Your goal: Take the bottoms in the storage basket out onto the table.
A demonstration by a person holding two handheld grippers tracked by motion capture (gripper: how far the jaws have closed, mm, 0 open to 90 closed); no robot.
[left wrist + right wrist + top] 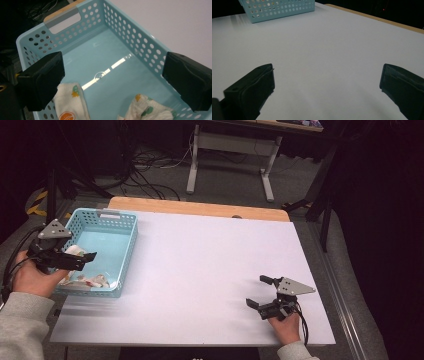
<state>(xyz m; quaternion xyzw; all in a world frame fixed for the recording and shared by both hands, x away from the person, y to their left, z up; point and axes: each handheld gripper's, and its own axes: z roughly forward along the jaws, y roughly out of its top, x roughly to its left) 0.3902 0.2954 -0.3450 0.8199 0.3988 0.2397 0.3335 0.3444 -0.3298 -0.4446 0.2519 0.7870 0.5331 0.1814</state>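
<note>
— Where's everything sitting?
— White table (200,270) mid-frame; blue basket (125,250) at left, patterned cloths (72,105) in its near end.
— And the tongs?
— Left gripper (112,82) over the cloths, jaws wide, empty. Right gripper (263,292) lower right, spread wide, holding nothing.

A pale blue perforated basket (107,220) sits at the table's left edge. Inside it, at the near end, lie two white socks with small coloured prints: one (71,103) flat by the left wall, one (147,110) crumpled toward the right.
</note>
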